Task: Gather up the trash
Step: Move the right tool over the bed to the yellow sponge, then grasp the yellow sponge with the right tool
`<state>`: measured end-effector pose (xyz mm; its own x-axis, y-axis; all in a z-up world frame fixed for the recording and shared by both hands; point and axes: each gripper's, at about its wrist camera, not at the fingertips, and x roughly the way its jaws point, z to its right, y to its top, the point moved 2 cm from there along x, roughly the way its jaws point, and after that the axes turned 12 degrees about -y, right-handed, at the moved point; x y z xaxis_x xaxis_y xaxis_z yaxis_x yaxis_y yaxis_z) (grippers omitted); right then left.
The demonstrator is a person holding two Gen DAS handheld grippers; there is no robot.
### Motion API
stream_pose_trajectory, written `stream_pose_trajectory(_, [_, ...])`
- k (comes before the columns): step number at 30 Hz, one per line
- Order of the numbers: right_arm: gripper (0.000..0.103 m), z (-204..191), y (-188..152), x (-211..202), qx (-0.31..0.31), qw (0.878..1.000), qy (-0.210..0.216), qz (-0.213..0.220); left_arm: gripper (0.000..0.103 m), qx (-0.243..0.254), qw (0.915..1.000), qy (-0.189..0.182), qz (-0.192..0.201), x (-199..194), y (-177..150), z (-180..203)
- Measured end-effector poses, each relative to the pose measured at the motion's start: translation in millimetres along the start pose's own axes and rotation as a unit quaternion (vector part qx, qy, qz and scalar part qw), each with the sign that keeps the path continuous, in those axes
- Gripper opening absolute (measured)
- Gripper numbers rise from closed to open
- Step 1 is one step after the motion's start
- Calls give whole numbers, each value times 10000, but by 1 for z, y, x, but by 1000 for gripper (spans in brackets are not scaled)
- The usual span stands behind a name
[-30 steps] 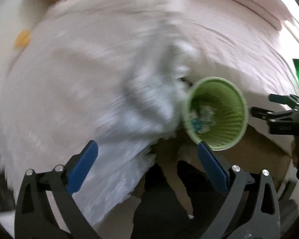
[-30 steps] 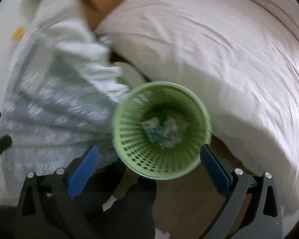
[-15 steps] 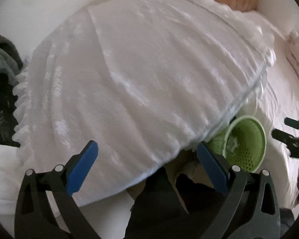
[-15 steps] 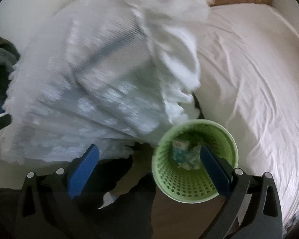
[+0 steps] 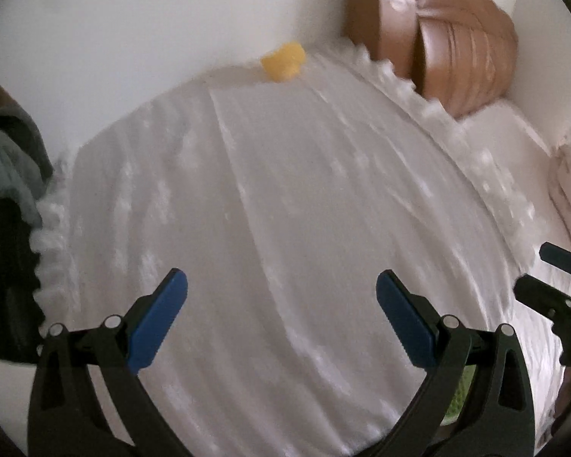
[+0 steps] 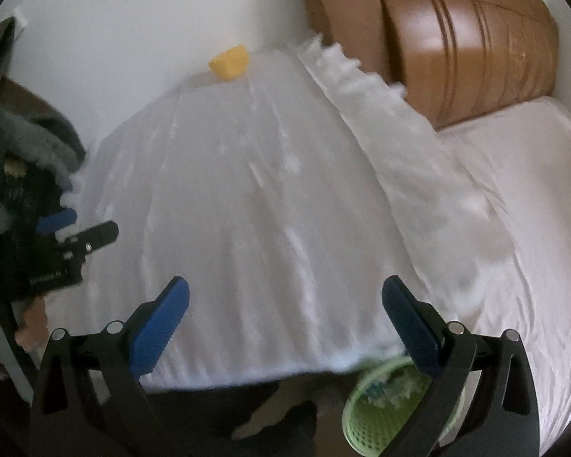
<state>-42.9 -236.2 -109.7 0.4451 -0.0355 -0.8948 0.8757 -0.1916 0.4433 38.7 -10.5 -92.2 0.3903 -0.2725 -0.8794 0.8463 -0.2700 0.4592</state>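
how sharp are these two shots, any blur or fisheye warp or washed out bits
Left wrist view: the white lace cloth is smeared by motion blur, while the left gripper stays crisp; the wooden headboard bulges from fisheye warp. Right wrist view: the cloth is similarly soft, the right gripper sharp, the green basket dim and hazy at the bottom edge, the bedsheet bright, nearly washed out.

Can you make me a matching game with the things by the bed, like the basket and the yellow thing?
Things:
1. basket
2. small lump
3. headboard
4. finger pads

Match with:
A. blue, spread wide apart
B. green, bits of trash inside
C. brown, against the wall
D. yellow, at the far edge of the white lacy cloth

Pairs: 1-B, 2-D, 3-C, 4-A
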Motion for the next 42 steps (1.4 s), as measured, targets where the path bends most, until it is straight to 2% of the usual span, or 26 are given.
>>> stream_pose_trajectory(4, [100, -24, 49, 21, -47, 9999, -58, -74, 95, -82, 9997, 179, 111, 13, 29, -34])
stream_pose_trajectory(7, [100, -55, 111, 40, -189, 9997, -139, -27, 95, -223, 9995, 208, 103, 29, 45, -61])
stream_pose_trajectory(8, [100, -61, 120, 43, -223, 9996, -146, -18, 95, -300, 9993, 201, 82, 36, 52, -71])
stream_pose_trajectory(10, [100, -88, 162, 63, -444, 9988, -185, -4, 95, -438, 9988, 192, 77, 45, 61, -88])
stream_pose_trajectory(13, [100, -108, 190, 83, -680, 9974, -227, -59, 95, -608, 9980, 175, 49, 56, 72, -110])
stream_pose_trajectory(16, [100, -149, 232, 123, -1083, 9933, -298, -276, 95, -742, 9972, 70, 32, 62, 78, -125])
stream_pose_trajectory(20, [100, -175, 263, 155, -1390, 9882, -513, -374, 95, -1052, 9942, -213, -14, 80, 95, -140])
stream_pose_trajectory(22, [100, -182, 284, 178, -1418, 9854, -828, -440, 95, -1129, 9931, -322, -45, 88, 106, -142])
stream_pose_trajectory(28, [100, -184, 309, 215, -1141, 9869, -935, -652, 95, -1002, 9946, -280, 45, 96, 128, -140])
stream_pose_trajectory(31, [79, -182, 315, 228, -981, 9882, -900, -751, 95, -1050, 9939, -333, 63, 96, 130, -140])
stream_pose_trajectory(33, [46, -182, 318, 229, -887, 9904, -733, -767, 95, -1028, 9942, -319, 49, 97, 130, -139])
stream_pose_trajectory(35, [28, -181, 319, 226, -826, 9921, -613, -724, 95, -991, 9946, -301, 26, 97, 130, -138])
stream_pose_trajectory(42, [24, -182, 313, 196, -917, 9936, -532, -388, 95, -903, 9954, -315, 52, 91, 129, -128])
